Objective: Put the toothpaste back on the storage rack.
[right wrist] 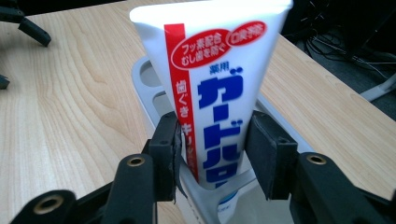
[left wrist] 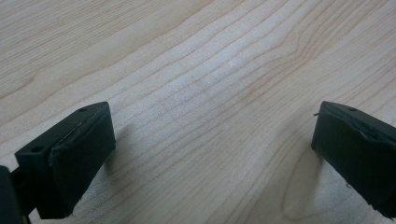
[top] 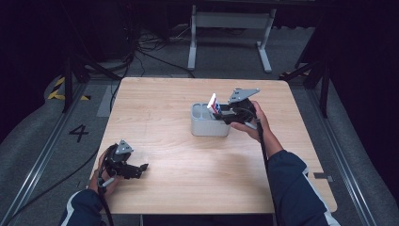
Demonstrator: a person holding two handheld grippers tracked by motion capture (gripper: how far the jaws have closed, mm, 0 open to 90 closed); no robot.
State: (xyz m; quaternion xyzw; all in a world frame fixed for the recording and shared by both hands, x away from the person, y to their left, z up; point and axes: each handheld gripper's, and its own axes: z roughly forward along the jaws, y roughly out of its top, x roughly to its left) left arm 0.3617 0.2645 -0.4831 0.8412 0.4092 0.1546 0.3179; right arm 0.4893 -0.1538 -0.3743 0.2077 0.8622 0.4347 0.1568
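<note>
High view: grey holder (top: 210, 126) sits mid-table (top: 179, 188); right gripper (top: 225, 112) at its right rim, toothpaste tube (top: 213, 102) sticking up from it.
Left gripper view: left gripper (left wrist: 212, 154) jaws wide apart, empty, far from holder.
Right gripper view: jaws clamp tube, its lower end inside holder.

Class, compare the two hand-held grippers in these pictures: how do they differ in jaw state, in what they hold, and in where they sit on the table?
The left hand-held gripper has its jaws spread wide and empty; the right hand-held gripper is closed on a white toothpaste tube. The left one sits low over bare wood near the table's front left edge; the right one is over the grey holder farther back, with the tube's lower end inside it. Both are black, two-jawed and held by a hand.
</note>
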